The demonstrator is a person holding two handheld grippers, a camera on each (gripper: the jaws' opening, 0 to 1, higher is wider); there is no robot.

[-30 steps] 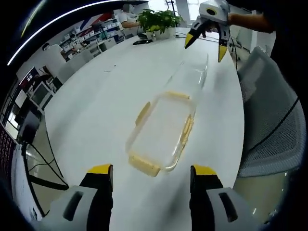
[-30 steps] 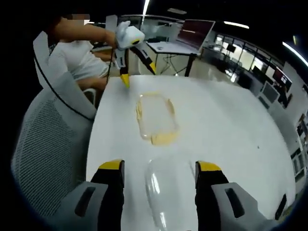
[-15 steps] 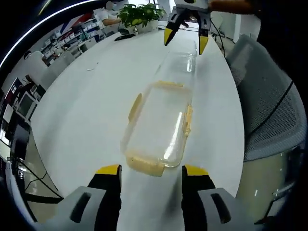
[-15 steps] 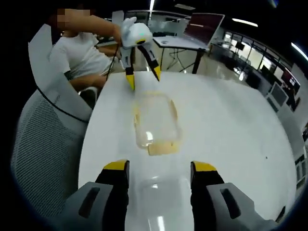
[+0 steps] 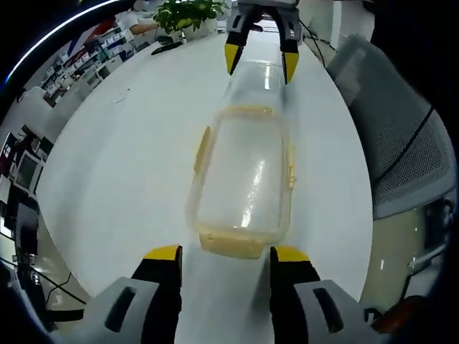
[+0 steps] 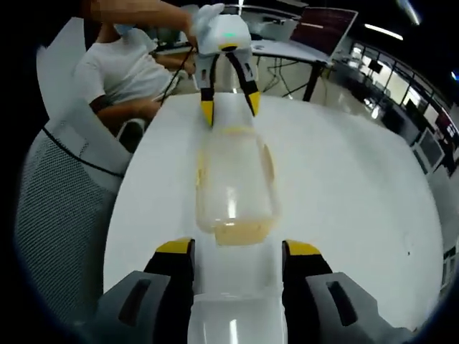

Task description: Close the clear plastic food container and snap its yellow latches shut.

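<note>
A clear plastic container part [image 5: 244,179] with yellow latches [image 5: 231,244] on its sides lies flat on the white table [image 5: 129,165]. My left gripper [image 5: 226,256] is open, its yellow-tipped jaws level with the near end latch. A second clear plastic part [image 5: 262,75], with no yellow on it, lies just past the far end, between the jaws of my open right gripper [image 5: 259,64]. In the right gripper view the plain clear part [image 6: 235,319] lies between the right gripper [image 6: 237,249] jaws, the latched part [image 6: 235,183] sits ahead, and the left gripper [image 6: 229,110] faces me beyond it.
A grey mesh chair [image 5: 401,122] stands close to the table's edge beside the container. A potted plant [image 5: 183,14] stands at the table's far end. A person in a white shirt [image 6: 122,72] sits behind the left gripper, beside another chair [image 6: 64,208].
Both grippers have closed in on the container from opposite ends and now line up along its length. The left jaws stand slightly narrower than a second ago.
</note>
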